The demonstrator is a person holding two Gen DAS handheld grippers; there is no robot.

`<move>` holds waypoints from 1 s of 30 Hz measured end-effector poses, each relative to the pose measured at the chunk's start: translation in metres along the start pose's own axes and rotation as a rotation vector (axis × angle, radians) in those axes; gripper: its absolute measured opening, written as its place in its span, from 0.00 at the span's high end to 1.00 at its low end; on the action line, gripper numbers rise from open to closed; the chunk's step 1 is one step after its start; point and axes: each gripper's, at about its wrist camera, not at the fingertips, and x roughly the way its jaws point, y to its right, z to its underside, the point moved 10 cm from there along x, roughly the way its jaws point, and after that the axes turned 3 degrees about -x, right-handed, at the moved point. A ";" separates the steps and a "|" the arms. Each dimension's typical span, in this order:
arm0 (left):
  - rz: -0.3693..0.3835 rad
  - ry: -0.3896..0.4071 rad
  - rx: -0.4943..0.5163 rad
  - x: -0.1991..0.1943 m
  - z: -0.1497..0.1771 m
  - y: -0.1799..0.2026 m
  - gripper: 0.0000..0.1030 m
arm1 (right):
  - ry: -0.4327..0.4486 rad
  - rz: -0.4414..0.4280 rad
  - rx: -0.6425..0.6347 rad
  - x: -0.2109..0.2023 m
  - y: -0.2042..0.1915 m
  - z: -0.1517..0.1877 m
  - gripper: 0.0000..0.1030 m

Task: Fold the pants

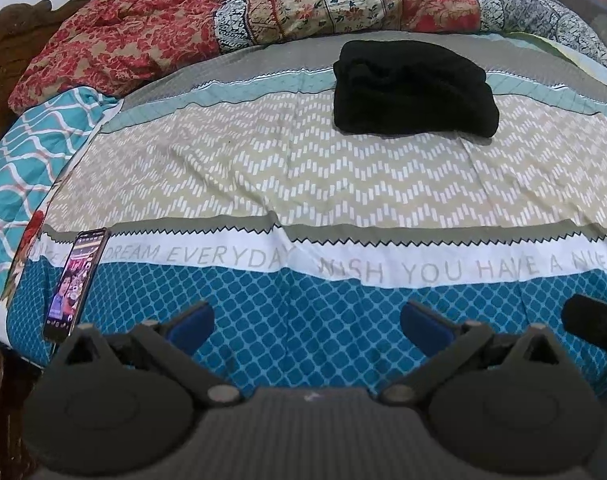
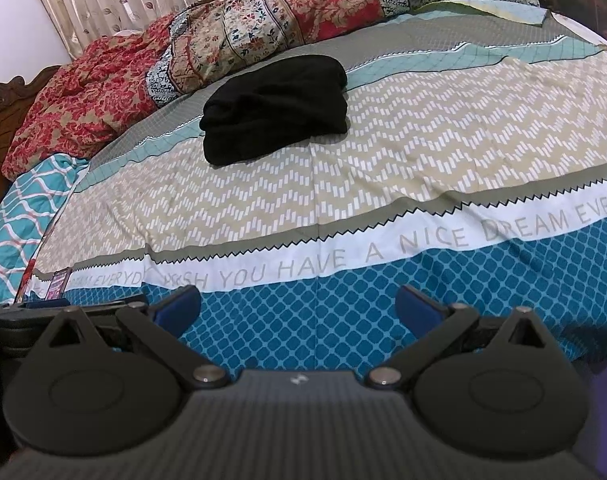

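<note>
On bedsheet, far half, near patterned quilt: black pants, lying as compact folded bundle, edges rounded. Fabric looks soft, thick, light, limp; likely sags if lifted by one corner. Suggested hold: near edge of bundle, both sides at once. Left gripper: jaws wide, empty, well short of pants. Right gripper: jaws wide, empty, likewise. Phone at left sheet edge, well apart from pants.
</note>
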 end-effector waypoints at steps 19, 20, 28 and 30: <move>-0.042 -0.025 0.036 0.007 0.007 -0.001 0.00 | -0.022 -0.009 0.022 0.004 0.005 0.003 0.00; -0.045 -0.024 0.040 0.008 0.007 -0.001 0.00 | -0.022 -0.009 0.022 0.004 0.005 0.003 0.00; -0.070 -0.014 0.060 0.007 0.007 -0.003 0.00 | -0.019 -0.009 0.026 0.004 0.006 0.005 0.00; -0.070 -0.015 0.063 0.007 0.007 -0.003 0.00 | -0.015 -0.008 0.025 0.003 0.006 0.004 0.00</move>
